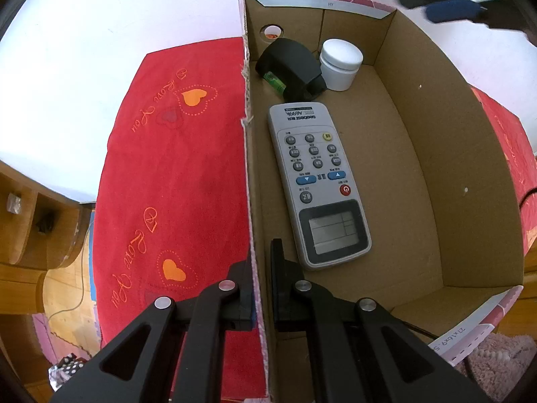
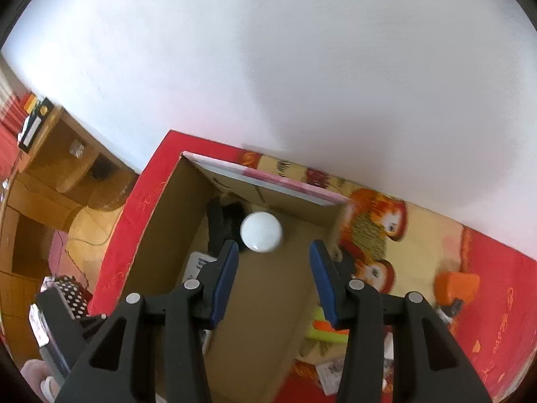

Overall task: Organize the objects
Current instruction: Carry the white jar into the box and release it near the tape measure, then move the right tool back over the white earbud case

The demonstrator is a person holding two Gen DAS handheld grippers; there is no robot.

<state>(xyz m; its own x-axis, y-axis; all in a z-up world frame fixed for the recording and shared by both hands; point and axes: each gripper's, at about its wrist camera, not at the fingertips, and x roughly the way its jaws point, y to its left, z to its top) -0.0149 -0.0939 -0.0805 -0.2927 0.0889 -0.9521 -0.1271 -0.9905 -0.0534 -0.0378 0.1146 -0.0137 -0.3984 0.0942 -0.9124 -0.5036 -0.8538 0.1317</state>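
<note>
My left gripper [image 1: 261, 285] is clamped on the box's near left wall, one finger outside over the red cloth [image 1: 174, 181], the other inside the box [image 1: 463, 221]. The wall stands pinched between the two black fingers.

Inside, nearest my fingers, a grey remote [image 1: 317, 184] lies flat on the cardboard floor, screen end toward me, buttons running away. It rests close to the left wall, with bare floor to its right. Beyond it, in the far left corner, sits a black device [image 1: 290, 67] with a green part showing at its lower edge, tilted against the wall beneath a round hole. Just right of it, touching or nearly so, a white jar [image 1: 340, 63] stands upright with its lid on, near the far wall.

My right gripper [image 2: 273, 272] hangs above the box [image 2: 161, 221] with its blue-padded fingers [image 2: 226, 278] spread wide and holding nothing. Between them, farther down, the jar [image 2: 261, 231] shows its round white top, the black device [image 2: 221, 225] beside it, and a corner of the remote [image 2: 199, 263] behind my left-hand finger.

Outside the box to the right, an orange object [image 2: 458, 285] rests on the cloth [image 2: 496, 302], blurred; beyond it a patterned cover [image 2: 369, 231] runs to the white wall [image 2: 302, 67].
</note>
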